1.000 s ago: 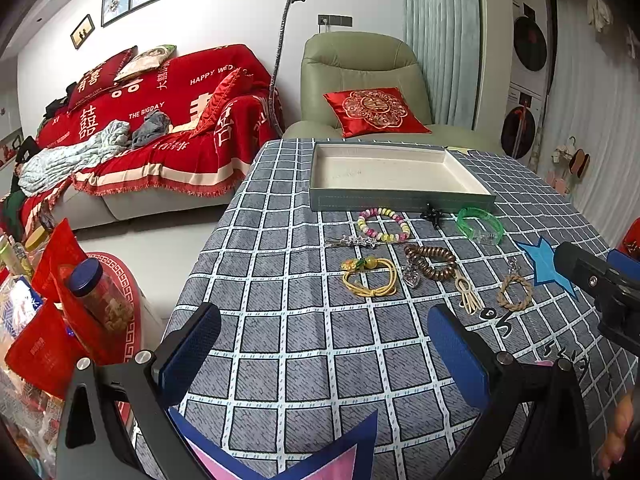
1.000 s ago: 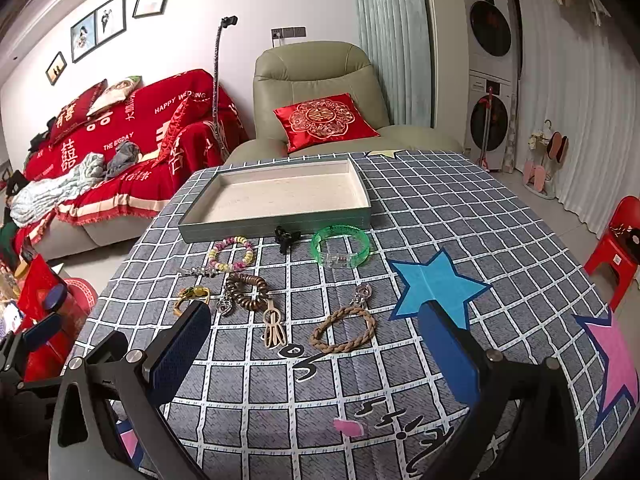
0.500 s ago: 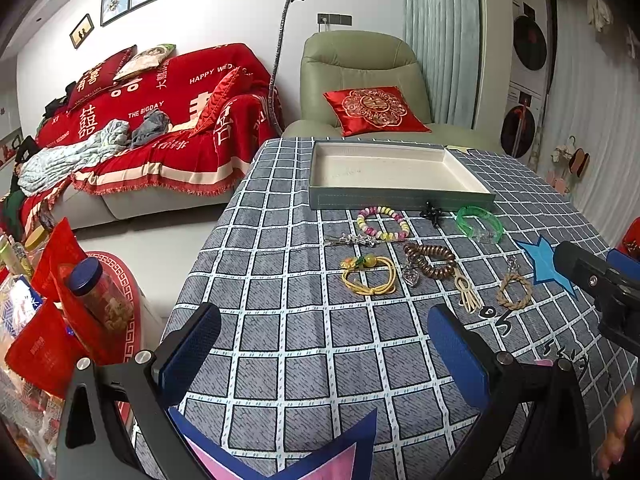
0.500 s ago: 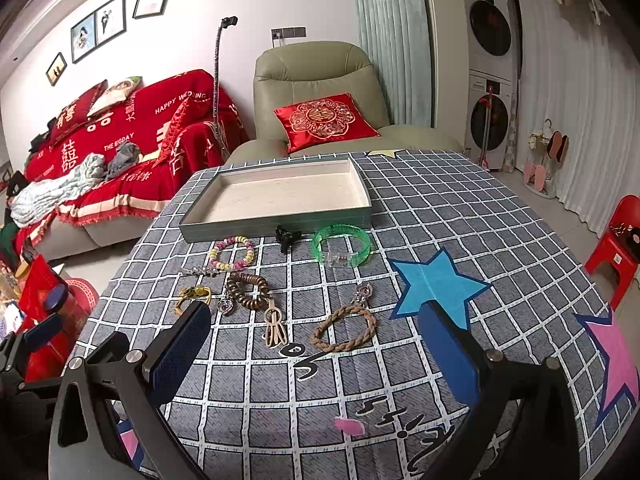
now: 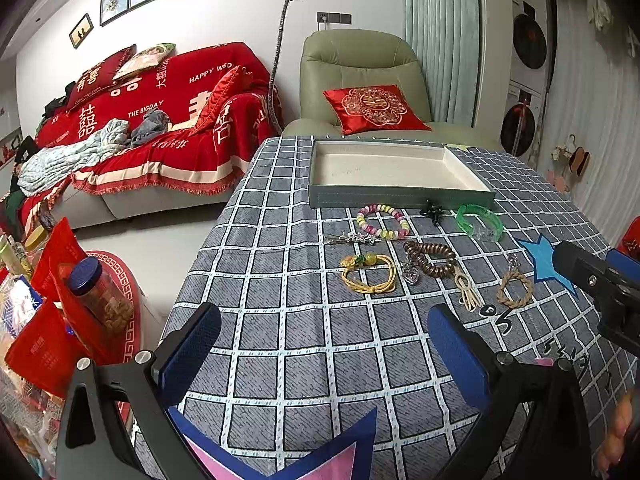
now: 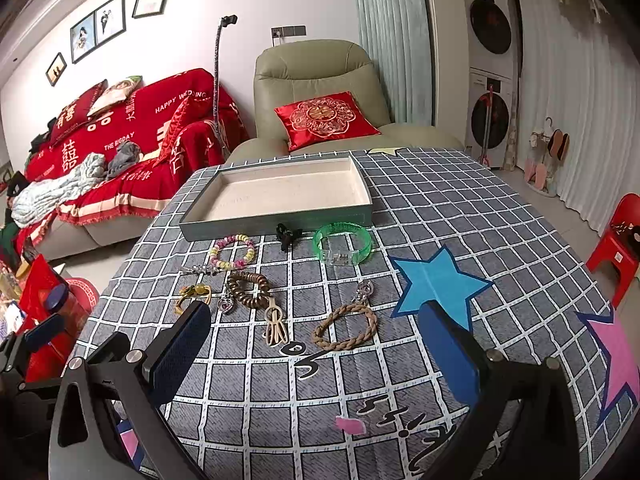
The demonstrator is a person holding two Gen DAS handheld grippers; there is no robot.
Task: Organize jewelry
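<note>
An empty cream-lined tray (image 5: 400, 196) (image 6: 276, 222) stands at the far side of the checked tablecloth. In front of it lie a pastel bead bracelet (image 5: 383, 222) (image 6: 233, 252), a green bangle (image 5: 480, 224) (image 6: 342, 243), a black clip (image 6: 287, 234), a brown bead bracelet (image 5: 430, 259) (image 6: 250, 292), a yellow cord bracelet (image 5: 368, 274), a silver hairpin (image 5: 352, 238) and a braided rope bracelet (image 5: 515, 288) (image 6: 345, 326). My left gripper (image 5: 324, 352) is open and empty, near the table's front. My right gripper (image 6: 316, 352) is open and empty, just short of the rope bracelet.
A red-covered sofa (image 5: 152, 120) and a green armchair (image 5: 360, 76) stand beyond the table. Red bags and a jar (image 5: 96, 296) sit on the floor to the left. A red stool (image 6: 616, 240) is on the right. The right gripper's body shows in the left wrist view (image 5: 600, 280).
</note>
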